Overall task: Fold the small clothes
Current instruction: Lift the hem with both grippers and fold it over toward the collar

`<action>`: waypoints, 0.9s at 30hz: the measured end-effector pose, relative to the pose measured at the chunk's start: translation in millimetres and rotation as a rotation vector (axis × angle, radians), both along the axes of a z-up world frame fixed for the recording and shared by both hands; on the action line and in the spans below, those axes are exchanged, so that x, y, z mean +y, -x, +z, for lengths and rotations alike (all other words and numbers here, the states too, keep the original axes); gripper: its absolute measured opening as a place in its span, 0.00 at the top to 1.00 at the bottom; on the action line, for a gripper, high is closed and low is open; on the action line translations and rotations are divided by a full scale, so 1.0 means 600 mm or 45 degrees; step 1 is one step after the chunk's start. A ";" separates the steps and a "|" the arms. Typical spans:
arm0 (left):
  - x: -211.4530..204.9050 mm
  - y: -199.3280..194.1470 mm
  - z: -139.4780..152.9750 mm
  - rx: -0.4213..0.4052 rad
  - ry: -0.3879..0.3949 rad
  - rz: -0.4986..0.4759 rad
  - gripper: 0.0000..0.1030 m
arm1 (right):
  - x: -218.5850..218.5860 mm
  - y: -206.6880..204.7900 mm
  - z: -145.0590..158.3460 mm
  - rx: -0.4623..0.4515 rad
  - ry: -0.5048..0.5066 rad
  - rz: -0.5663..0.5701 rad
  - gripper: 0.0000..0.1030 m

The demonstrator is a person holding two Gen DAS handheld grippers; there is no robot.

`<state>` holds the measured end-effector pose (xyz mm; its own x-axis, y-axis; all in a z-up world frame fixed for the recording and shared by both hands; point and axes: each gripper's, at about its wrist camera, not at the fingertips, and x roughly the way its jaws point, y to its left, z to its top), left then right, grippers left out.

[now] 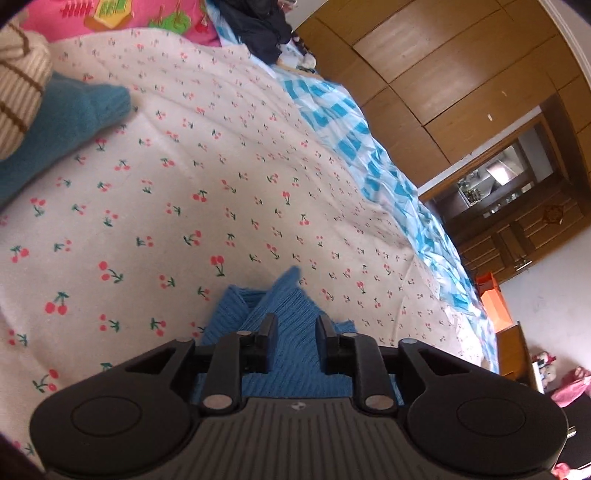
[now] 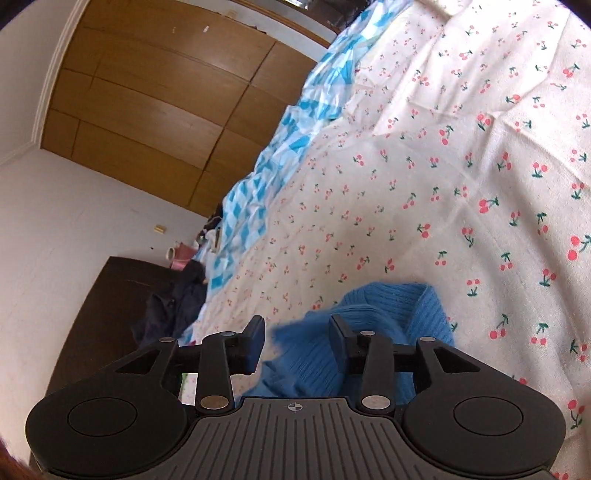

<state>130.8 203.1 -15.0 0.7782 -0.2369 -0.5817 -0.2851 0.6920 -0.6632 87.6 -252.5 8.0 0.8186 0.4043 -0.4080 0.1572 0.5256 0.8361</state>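
Observation:
A bright blue ribbed knit garment (image 1: 266, 295) lies bunched on the cherry-print bed cover (image 1: 221, 184), right under my left gripper (image 1: 295, 321). Its two fingers stand a little apart, the knit shows through the gap, and neither pad presses on it. In the right wrist view the same blue knit (image 2: 388, 306) lies on the cover (image 2: 424, 166) below my right gripper (image 2: 297, 323). That gripper is open wide, with the cloth's edge under the gap and nothing pinched.
A teal garment (image 1: 62, 125) and a cream striped one (image 1: 18, 88) lie at the far left. A blue-and-white checked sheet (image 1: 343, 122) runs along the bed's far edge, with dark clothes (image 1: 255, 26) and a wooden wardrobe (image 1: 461, 62) beyond. A dark cabinet (image 2: 110, 295) stands beside the bed.

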 end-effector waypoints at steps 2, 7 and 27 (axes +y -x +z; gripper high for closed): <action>-0.006 0.013 0.006 -0.012 -0.051 -0.003 0.67 | -0.002 -0.002 0.012 -0.012 0.033 -0.015 0.62; -0.007 0.050 0.003 0.017 -0.110 -0.001 0.64 | 0.024 0.011 0.006 0.078 0.323 0.045 0.62; -0.012 0.111 -0.056 0.205 -0.178 -0.027 0.62 | 0.037 0.099 -0.046 0.307 0.616 0.159 0.92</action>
